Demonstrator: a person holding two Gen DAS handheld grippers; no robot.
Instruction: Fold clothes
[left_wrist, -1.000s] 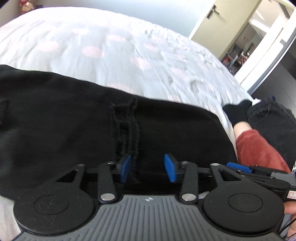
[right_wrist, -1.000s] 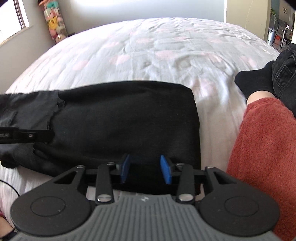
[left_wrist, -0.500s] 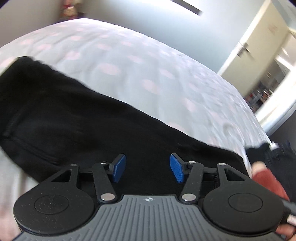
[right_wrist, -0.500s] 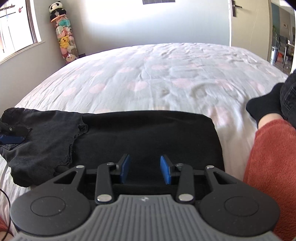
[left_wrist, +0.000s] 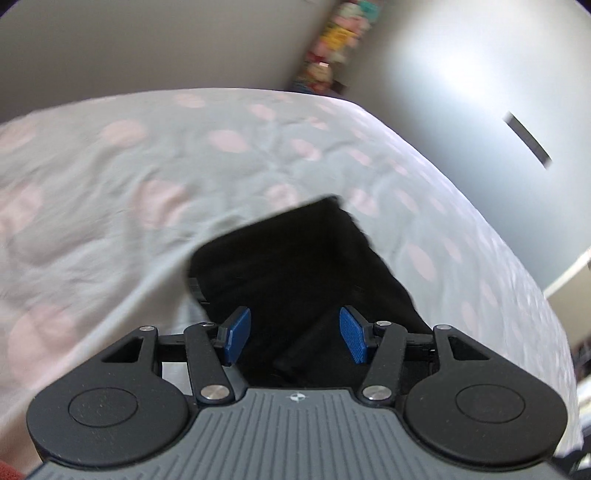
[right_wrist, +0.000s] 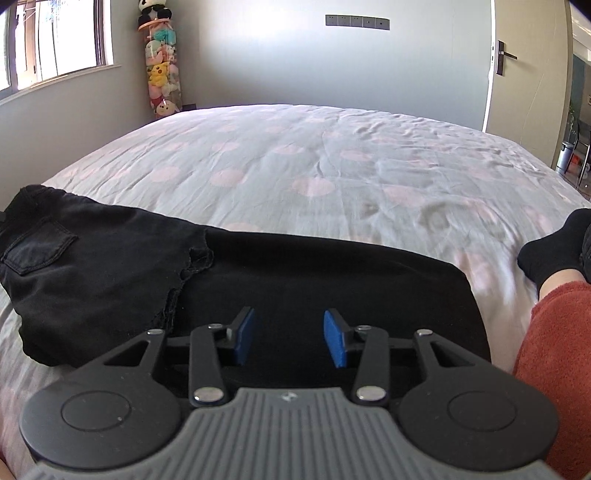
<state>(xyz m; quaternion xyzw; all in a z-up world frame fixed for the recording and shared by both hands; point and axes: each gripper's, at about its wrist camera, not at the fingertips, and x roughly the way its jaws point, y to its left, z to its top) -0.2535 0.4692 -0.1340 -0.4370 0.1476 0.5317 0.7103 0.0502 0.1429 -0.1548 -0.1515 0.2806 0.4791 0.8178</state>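
Black jeans folded, frayed hem, apparently flat.

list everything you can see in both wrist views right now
jeans: 1, black, folded across the near edge of the bed
bed cover: 1, white with pink dots, over the whole bed
plush toys: a stack, mixed colours, far left corner
window: 1, left wall
door: 1, pale, far right
sock: 1, black, right edge of bed
sleeve: 1, red, lower right
left gripper: 1, blue pads, open
right gripper: 1, blue pads, open
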